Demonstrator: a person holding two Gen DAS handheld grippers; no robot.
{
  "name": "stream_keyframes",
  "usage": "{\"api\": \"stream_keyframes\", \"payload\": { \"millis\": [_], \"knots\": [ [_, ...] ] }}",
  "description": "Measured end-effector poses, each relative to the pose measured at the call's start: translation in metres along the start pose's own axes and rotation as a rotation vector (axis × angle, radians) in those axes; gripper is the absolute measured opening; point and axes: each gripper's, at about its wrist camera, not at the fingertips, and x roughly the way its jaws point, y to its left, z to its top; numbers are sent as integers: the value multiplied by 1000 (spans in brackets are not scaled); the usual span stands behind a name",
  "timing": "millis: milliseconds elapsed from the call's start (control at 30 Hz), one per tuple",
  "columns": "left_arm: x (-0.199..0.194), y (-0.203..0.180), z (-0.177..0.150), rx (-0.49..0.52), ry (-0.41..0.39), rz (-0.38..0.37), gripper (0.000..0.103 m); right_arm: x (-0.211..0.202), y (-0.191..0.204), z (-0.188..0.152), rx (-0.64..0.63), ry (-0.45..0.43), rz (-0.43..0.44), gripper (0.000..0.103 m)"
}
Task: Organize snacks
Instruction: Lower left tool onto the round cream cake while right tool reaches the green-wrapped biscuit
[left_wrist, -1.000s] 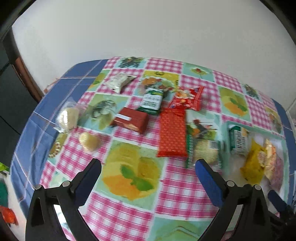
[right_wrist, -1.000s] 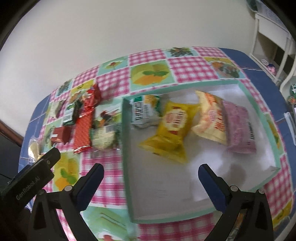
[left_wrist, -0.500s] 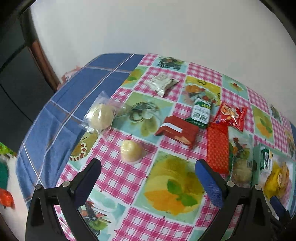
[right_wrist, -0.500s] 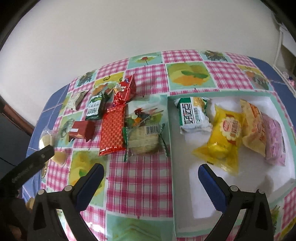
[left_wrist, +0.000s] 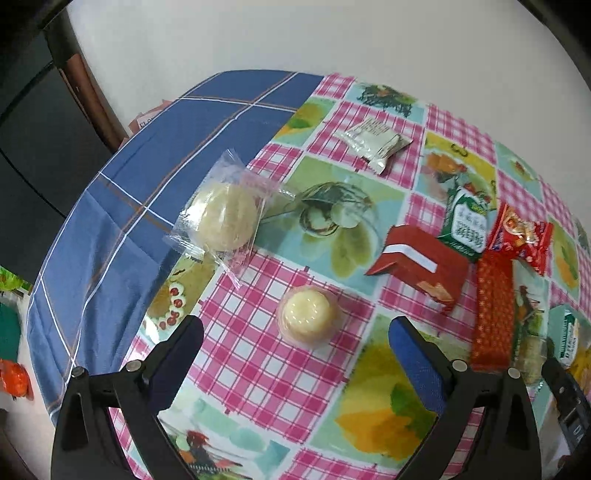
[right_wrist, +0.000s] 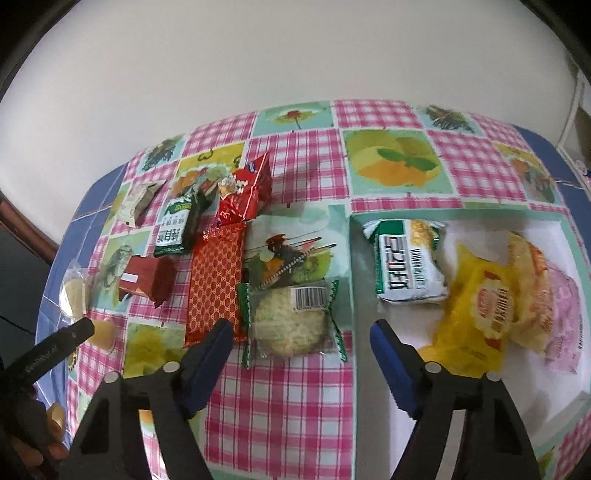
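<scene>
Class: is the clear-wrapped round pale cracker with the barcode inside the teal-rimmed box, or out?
Out: the clear-wrapped round pale cracker lies on the tablecloth beside the teal-rimmed box.

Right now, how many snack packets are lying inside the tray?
4, side by side: a green-and-white packet at the left end, then a yellow packet, an orange-and-cream packet, and a pink packet at the right end. The packets overlap, so more may be hidden.

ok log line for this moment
left gripper: open over jelly cup | right gripper: closing, empty, near cookie pack | tray: four snacks in

"GenRobot AI" on the left gripper (right_wrist: 55, 349); snack labels unreadable
</scene>
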Motion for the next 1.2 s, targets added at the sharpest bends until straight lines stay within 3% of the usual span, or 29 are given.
{"api": "stream_keyframes", "payload": {
  "millis": [200,333,833,1133,1200],
  "knots": [
    [24,10,4,-41,55,-43,88,8,9,9,-44,0,-49,67],
    [35,16,6,-67,81,-55,78,5,14,15,-50,-6,-15,64],
    [55,34,10,-106,107,-67,76,34,19,10,-85,58,-38,64],
    [52,25,12,-78,96,-56,66,42,24,2,-91,107,-23,64],
    [52,23,13,-66,90,-62,56,43,24,1,-88,110,-20,64]
  ]
}}
